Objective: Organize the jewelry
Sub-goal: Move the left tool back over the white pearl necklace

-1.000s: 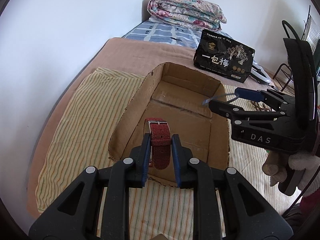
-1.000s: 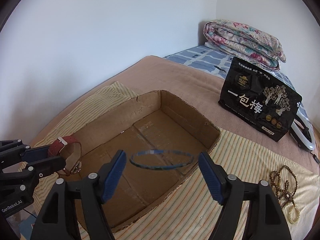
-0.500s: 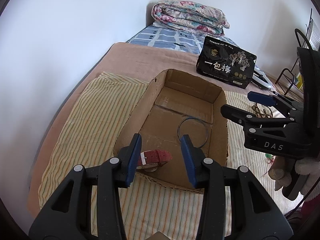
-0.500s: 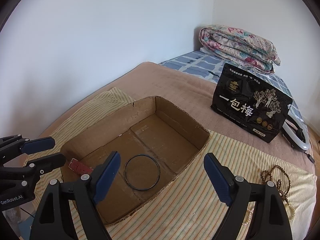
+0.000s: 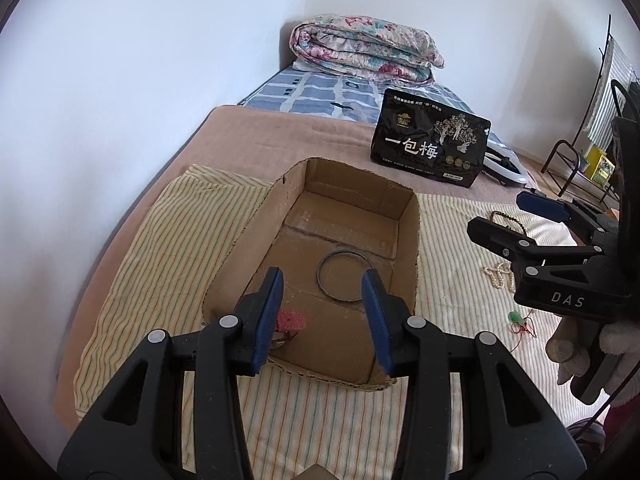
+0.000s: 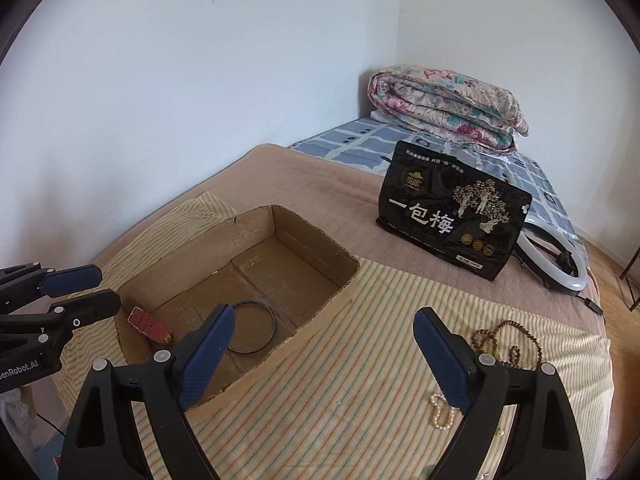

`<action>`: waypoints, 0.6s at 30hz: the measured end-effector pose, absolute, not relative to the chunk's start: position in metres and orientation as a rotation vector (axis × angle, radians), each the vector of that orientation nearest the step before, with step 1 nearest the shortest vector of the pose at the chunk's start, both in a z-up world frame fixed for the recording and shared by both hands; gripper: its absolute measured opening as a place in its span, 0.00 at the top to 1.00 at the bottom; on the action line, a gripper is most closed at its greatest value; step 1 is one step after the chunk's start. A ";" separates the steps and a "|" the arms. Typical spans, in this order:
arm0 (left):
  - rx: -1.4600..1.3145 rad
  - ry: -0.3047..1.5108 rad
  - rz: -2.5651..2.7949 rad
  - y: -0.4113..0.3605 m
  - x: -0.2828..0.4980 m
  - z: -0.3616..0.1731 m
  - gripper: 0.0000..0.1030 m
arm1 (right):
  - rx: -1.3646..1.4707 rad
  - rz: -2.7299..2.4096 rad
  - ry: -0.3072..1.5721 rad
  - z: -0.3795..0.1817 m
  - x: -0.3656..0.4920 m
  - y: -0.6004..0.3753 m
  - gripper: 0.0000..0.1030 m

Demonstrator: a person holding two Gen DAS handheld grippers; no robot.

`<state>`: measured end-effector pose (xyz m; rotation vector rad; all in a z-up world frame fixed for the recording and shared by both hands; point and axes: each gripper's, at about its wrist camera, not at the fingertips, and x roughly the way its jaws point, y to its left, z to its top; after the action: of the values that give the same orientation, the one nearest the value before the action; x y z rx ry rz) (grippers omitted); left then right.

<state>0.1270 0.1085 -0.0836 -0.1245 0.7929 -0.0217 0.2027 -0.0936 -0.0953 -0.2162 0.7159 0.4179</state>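
Both claws have let go: the red watch (image 5: pixel 291 321) and bangle (image 5: pixel 343 276) now lie in the cardboard box (image 5: pixel 408 248); left claw (image 5: pixel 322 320) spread and empty, right claw (image 6: pixel 324 356) widening over striped cloth (image 6: pixel 340 400); beads (image 6: pixel 508 340) remain

Red watch (image 5: pixel 291 321), bangle (image 5: pixel 343 276) inside box (image 5: pixel 408 256)
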 end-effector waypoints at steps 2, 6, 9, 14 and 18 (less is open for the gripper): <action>-0.136 0.788 -0.028 0.103 0.127 -0.082 0.60 | -0.206 0.403 0.707 -0.092 0.199 -0.106 0.10; -0.123 0.785 -0.048 0.087 0.128 -0.080 0.60 | -0.177 0.370 0.694 -0.084 0.192 -0.135 0.04; -0.082 0.784 -0.061 0.070 0.128 -0.078 0.60 | -0.155 0.337 0.678 -0.078 0.185 -0.158 0.00; -0.062 0.782 -0.122 0.041 0.131 -0.075 0.60 | -0.118 0.275 0.664 -0.070 0.175 -0.201 0.00; -0.040 0.782 -0.161 0.018 0.135 -0.073 0.60 | -0.094 0.226 0.663 -0.070 0.164 -0.236 0.00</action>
<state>0.1355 0.0181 -0.0731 -0.0400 0.7817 -0.1606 0.1636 -0.2364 -0.0701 -0.0943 0.6627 0.2261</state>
